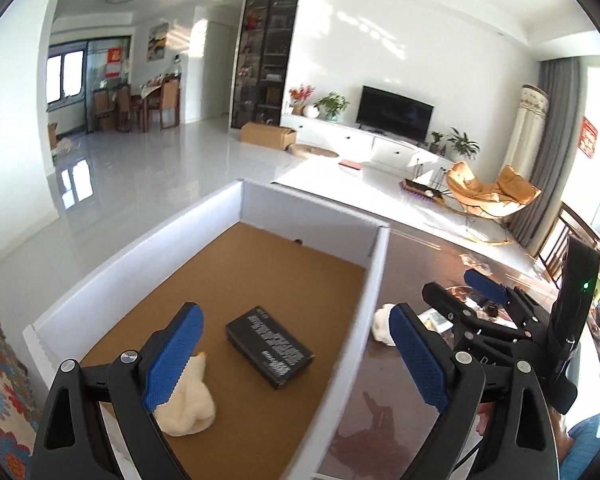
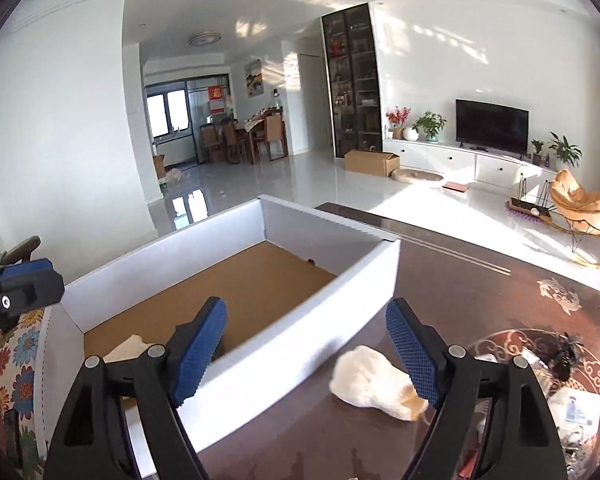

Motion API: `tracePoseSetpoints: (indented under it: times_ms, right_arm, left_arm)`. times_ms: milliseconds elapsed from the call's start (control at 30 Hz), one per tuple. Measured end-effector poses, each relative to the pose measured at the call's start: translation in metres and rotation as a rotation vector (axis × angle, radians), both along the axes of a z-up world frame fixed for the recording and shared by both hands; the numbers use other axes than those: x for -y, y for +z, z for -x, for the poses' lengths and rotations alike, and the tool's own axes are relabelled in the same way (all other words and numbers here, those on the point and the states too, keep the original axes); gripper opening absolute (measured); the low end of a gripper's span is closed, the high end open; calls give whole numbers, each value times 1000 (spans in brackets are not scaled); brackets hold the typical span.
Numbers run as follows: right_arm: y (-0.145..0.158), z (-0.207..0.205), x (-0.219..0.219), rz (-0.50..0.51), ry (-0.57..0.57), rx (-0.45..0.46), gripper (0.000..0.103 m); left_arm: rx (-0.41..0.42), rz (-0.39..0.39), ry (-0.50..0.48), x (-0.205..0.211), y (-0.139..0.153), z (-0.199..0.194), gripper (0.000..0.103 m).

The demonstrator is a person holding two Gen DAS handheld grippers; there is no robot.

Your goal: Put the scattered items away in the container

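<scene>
**Open box, two items in, one plush toy out**

Container: white cardboard box (image 1: 204, 240) with a brown floor, open at the top, standing on the left part of a dark patterned table (image 2: 480, 280).

Contents: one black rectangular box with white print (image 1: 270, 350), lying flat near the middle of the floor; one cream plush toy (image 1: 188, 404), at the near left of the floor, partly behind the blue pad of the left gripper's left finger.

Outside the container: a second cream plush toy (image 2: 374, 382), lying on the table just right of the box's right wall (in the right wrist view it sits between the right gripper's fingers, close to the right pad; contact cannot be told).

Left gripper (image 1: 296, 358): jaws wide, nothing held, above the box's near end, its right finger over the right wall.

Right gripper (image 2: 310, 354): jaws wide, nothing gripped, straddling the box's right wall.

Further right on the table: a white card or packet (image 2: 576, 410) and a small dark object (image 2: 564, 360), too blurred to name.
</scene>
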State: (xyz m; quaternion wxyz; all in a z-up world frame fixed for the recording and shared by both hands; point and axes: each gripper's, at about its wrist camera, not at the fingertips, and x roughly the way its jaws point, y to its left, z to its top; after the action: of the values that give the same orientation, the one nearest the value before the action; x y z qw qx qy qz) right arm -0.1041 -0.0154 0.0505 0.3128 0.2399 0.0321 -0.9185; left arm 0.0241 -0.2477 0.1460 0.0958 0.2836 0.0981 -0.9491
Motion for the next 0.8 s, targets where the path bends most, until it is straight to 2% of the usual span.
tracePoseSetpoints:
  times_ms: [100,200,267,333,433,533,633,800]
  right_arm:
    - [-4,-27,-69,-24,-81,-37,83]
    - [-20,-64,-145,-72,-193,-28,83]
    - [-32,-88,-189,-113,-290,-8,83]
    - [-42,-112,-237,-131,-395,24,83]
    - [-59,-128,-288,-127,-501,118,83]
    - [-73,-132,-320,-136,-553,199,83]
    - [-91,-132,-329,-161,-551,274,83]
    - [-108,-127,-312,-208,-522,291,83]
  left_arm:
    - [-49,8,-122,-53,8,-4,95]
    - [-25,-28,-265,-108,-5,0,96]
    - [29,-53,-352,-144,-27,7,96]
    - [94,-62,-391,-175,-58,12,96]
    - [203,-93,-451,-208,-108,24,96]
    - [282,-72,-479,-232,-141,33,96]
    - [305,-65,-484,-242,-163,32,96]
    - [327,-23,-486,-248,-179,40,96]
